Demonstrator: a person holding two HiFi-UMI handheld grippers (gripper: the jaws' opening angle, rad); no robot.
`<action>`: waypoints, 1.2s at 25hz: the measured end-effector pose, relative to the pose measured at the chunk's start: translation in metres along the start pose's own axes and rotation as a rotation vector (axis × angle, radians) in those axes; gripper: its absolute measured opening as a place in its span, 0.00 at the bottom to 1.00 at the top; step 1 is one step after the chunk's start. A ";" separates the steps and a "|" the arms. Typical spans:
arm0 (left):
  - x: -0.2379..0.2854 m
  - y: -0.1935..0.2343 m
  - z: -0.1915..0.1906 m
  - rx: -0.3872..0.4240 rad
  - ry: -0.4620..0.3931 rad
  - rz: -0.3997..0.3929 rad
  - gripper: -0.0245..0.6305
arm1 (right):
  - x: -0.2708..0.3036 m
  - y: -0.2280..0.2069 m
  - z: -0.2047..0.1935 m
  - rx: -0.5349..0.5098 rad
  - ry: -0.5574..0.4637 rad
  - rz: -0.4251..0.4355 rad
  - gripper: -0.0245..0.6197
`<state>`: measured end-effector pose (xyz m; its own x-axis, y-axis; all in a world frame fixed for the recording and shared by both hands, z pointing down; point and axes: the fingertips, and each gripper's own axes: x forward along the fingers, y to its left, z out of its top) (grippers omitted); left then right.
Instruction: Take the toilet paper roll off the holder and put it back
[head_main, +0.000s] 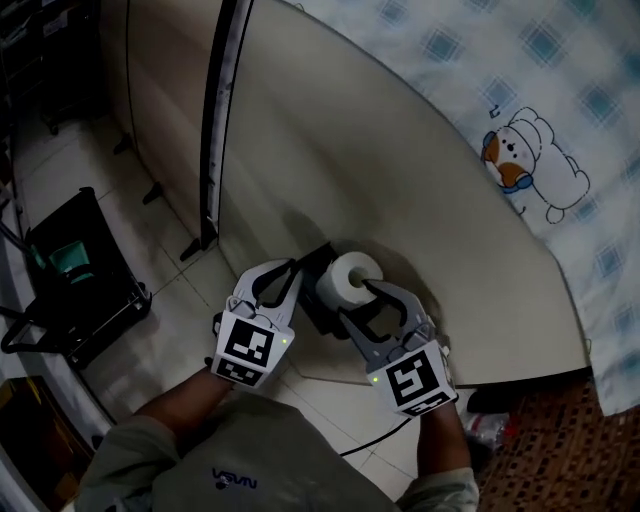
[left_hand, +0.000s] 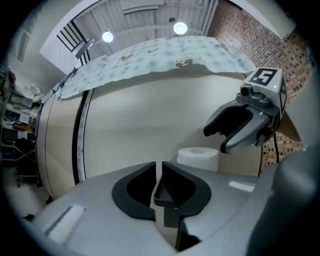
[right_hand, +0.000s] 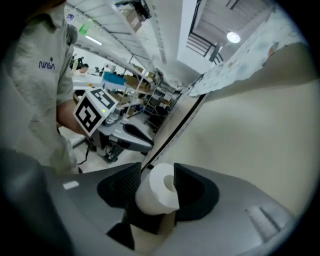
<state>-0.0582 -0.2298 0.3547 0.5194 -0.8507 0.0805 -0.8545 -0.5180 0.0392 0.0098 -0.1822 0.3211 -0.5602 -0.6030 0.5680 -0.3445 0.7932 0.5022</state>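
Straddling the toilet paper roll (right_hand: 156, 196), the right gripper (right_hand: 157, 170) has its jaws spread wide, one on each side of the roll, and no squeeze on the paper shows. The roll stands at the dark holder (head_main: 316, 318) against a curved cream panel (head_main: 400, 180), and in the head view its hollow core faces the camera. Just to its left, the left gripper (left_hand: 160, 166) points at the same panel with its jaws pressed together and nothing between them. A blue-checked cloth (head_main: 560, 90) with a cartoon print drapes over the panel's top.
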 end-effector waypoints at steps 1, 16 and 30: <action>0.003 0.002 -0.001 -0.009 0.000 -0.010 0.04 | 0.005 0.000 -0.004 -0.034 0.050 0.025 0.35; 0.032 0.011 -0.013 -0.078 0.004 -0.117 0.04 | 0.037 0.011 -0.050 -0.228 0.509 0.286 0.40; 0.033 0.013 -0.020 -0.078 0.022 -0.178 0.04 | 0.045 0.014 -0.055 -0.229 0.549 0.298 0.32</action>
<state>-0.0521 -0.2629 0.3777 0.6625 -0.7439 0.0876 -0.7479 -0.6506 0.1319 0.0211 -0.2028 0.3891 -0.1207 -0.3647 0.9233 -0.0320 0.9310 0.3636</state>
